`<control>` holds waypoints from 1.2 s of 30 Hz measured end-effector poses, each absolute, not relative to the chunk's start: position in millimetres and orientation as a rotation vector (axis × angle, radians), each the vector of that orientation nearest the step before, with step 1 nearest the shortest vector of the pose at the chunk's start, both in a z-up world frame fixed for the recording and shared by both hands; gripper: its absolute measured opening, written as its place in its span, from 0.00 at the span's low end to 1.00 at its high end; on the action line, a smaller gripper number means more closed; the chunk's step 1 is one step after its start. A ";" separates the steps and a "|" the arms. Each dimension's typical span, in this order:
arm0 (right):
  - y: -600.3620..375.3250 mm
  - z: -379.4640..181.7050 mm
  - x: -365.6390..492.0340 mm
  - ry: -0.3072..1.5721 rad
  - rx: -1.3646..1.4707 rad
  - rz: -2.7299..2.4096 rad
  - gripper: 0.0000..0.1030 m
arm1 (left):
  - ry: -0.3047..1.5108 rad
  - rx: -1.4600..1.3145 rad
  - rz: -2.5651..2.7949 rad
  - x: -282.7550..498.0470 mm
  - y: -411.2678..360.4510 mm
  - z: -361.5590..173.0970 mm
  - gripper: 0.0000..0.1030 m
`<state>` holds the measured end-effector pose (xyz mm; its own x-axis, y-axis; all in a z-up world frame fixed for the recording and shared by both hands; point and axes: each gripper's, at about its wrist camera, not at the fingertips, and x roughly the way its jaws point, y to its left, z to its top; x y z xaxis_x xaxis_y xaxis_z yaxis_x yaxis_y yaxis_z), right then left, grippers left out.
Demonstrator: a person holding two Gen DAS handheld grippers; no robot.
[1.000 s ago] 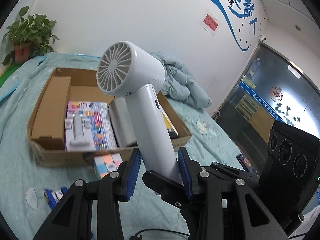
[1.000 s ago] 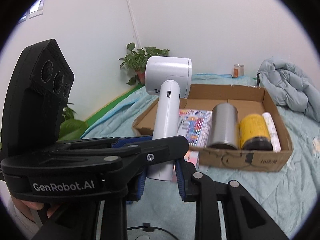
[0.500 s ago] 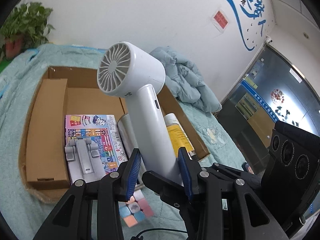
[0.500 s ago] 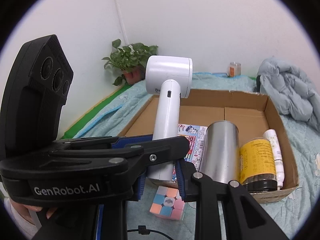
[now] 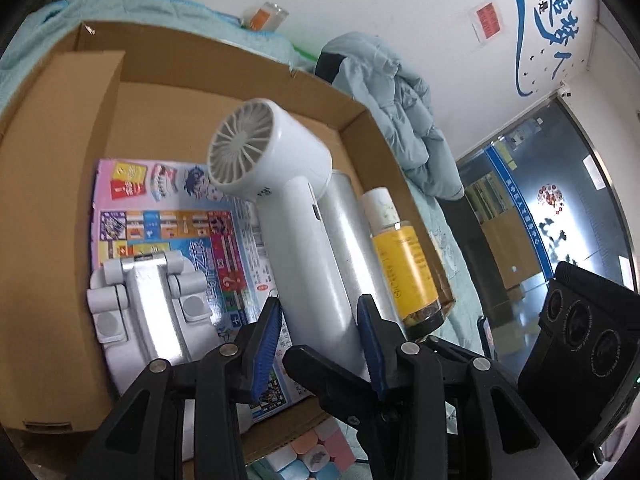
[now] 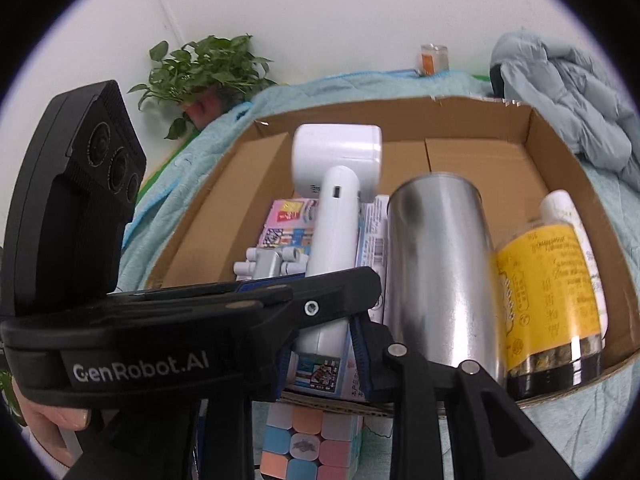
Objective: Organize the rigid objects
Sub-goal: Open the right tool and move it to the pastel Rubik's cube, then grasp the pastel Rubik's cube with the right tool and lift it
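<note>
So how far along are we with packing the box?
Done: game box, grey stand, steel tumbler and yellow jar lie in the cardboard box. In hand: left gripper and right gripper hold the white fan over it, jaws just easing open. Left: the pastel cube outside the front wall.

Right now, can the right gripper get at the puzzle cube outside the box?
Probably not yet: the right gripper holds the hair dryer handle, though its jaws have just been opening. The puzzle cube lies uncovered just below, outside the cardboard box, so reachable once freed.
</note>
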<state>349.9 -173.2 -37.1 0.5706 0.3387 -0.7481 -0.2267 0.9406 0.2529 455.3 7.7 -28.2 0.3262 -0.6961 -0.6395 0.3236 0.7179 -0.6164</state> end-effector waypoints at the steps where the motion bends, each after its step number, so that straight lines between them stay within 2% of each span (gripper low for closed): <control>1: -173.1 -37.9 348.0 0.904 0.133 0.320 0.29 | 1.037 -0.406 -0.680 454.9 7.0 -29.1 0.38; 2: -173.9 -37.6 344.4 0.895 0.132 0.310 0.29 | 1.028 -0.390 -0.664 453.5 6.0 -27.5 0.46; 3: -174.5 -35.1 340.3 0.874 0.125 0.303 0.30 | 1.019 -0.380 -0.658 451.1 5.2 -24.8 0.62; 4: -174.8 -32.1 336.3 0.854 0.115 0.296 0.32 | 1.003 -0.376 -0.646 444.1 5.3 -19.8 0.69; 5: -176.6 -27.3 330.8 0.826 0.105 0.285 0.38 | 0.969 -0.371 -0.630 436.3 6.6 -11.4 0.78; 6: -178.6 -24.2 327.7 0.805 0.101 0.277 0.47 | 0.943 -0.360 -0.625 429.3 7.9 -4.5 0.83; 7: -181.1 -20.4 323.1 0.781 0.097 0.267 0.52 | 0.921 -0.348 -0.621 424.8 8.8 2.1 0.87; 9: -187.1 -12.3 312.8 0.732 0.088 0.248 0.65 | 0.876 -0.320 -0.593 413.6 11.0 16.5 0.89; 14: -194.8 -4.4 301.3 0.687 0.075 0.245 0.77 | 0.751 -0.200 -0.467 372.2 14.8 43.8 0.89; 17: -196.1 -2.9 292.6 0.644 0.041 0.270 0.80 | 0.688 -0.163 -0.390 334.4 25.9 54.1 0.91; 19: -201.3 -3.7 282.8 0.626 0.043 0.325 0.80 | 0.656 -0.171 -0.307 303.8 39.9 57.3 0.99; 20: -204.0 -6.6 278.3 0.630 0.044 0.364 0.81 | 0.640 -0.178 -0.270 288.0 50.6 57.3 0.99; 23: -207.1 -24.4 271.0 0.698 0.055 0.466 0.83 | 0.629 -0.192 -0.168 249.2 72.9 48.9 0.99; 27: -196.9 -70.7 277.0 0.887 0.095 0.510 0.84 | 0.671 -0.252 -0.124 221.7 88.1 27.8 0.99; 36: -153.2 -108.2 291.9 0.950 0.023 0.379 0.82 | 0.698 -0.275 -0.101 187.7 77.8 11.9 0.99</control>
